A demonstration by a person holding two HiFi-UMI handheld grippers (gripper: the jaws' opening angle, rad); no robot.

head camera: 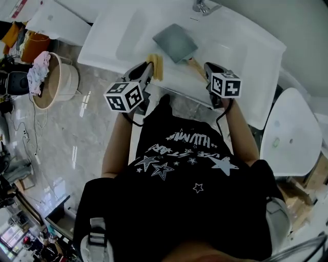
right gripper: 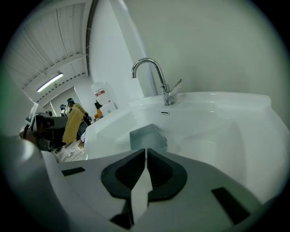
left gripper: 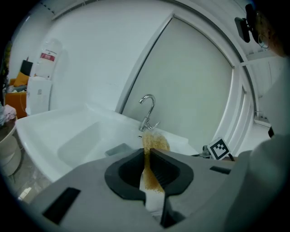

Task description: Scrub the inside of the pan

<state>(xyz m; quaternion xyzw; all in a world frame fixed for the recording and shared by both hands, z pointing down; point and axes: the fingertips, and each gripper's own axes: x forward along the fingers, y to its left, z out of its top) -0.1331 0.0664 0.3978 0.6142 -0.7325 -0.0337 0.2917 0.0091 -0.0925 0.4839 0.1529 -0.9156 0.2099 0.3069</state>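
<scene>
A grey square pan (head camera: pixel 174 42) with a wooden handle (head camera: pixel 195 65) lies in the white sink (head camera: pixel 246 46). My left gripper (head camera: pixel 149 67) is shut on a yellow sponge (head camera: pixel 156 66) at the sink's near edge, left of the pan. In the left gripper view the sponge (left gripper: pixel 153 144) sticks out between the pads of that gripper (left gripper: pixel 148 153). My right gripper (head camera: pixel 209 67) is at the end of the pan's handle, its jaws shut. In the right gripper view the pan (right gripper: pixel 147 137) sits just beyond that gripper (right gripper: pixel 145 150); the handle is hidden there.
A chrome tap (head camera: pixel 202 7) stands at the back of the sink, also in the left gripper view as the tap (left gripper: pixel 147 111). A round tub of laundry (head camera: pixel 56 82) is on the floor at the left. A white seat (head camera: pixel 289 130) stands at the right.
</scene>
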